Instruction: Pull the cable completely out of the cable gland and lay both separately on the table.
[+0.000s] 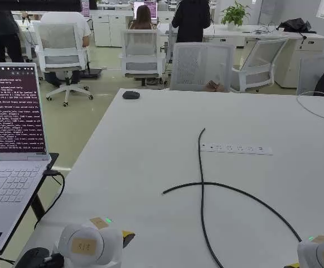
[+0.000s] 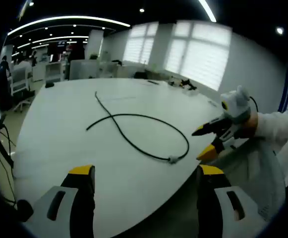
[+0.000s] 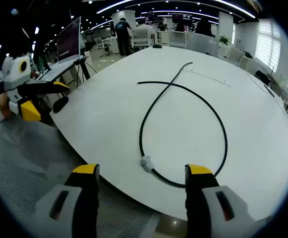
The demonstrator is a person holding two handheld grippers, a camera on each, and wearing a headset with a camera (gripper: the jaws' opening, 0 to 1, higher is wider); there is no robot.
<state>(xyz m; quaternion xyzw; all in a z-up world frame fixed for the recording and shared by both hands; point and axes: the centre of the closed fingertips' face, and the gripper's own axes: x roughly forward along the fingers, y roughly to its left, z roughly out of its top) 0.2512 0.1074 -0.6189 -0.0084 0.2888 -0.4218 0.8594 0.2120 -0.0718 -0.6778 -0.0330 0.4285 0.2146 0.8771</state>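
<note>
A long black cable (image 1: 202,167) lies in a crossed loop on the white table (image 1: 145,139). Its pale cable gland (image 3: 146,163) still sits on the cable, near the table's front edge, just ahead of my right gripper (image 3: 143,171), whose jaws stand wide open and empty. From the left gripper view the gland (image 2: 173,159) lies ahead and to the right on the cable (image 2: 115,120). My left gripper (image 2: 146,171) is open too, off the table edge. Both gripper bodies, left (image 1: 92,245) and right (image 1: 320,254), sit at the bottom of the head view.
A white power strip (image 1: 237,149) lies beyond the loop, and a dark mouse (image 1: 131,95) near the far edge. An open laptop (image 1: 8,145) stands on a stand at the left. Office chairs (image 1: 201,67) and people are behind the table.
</note>
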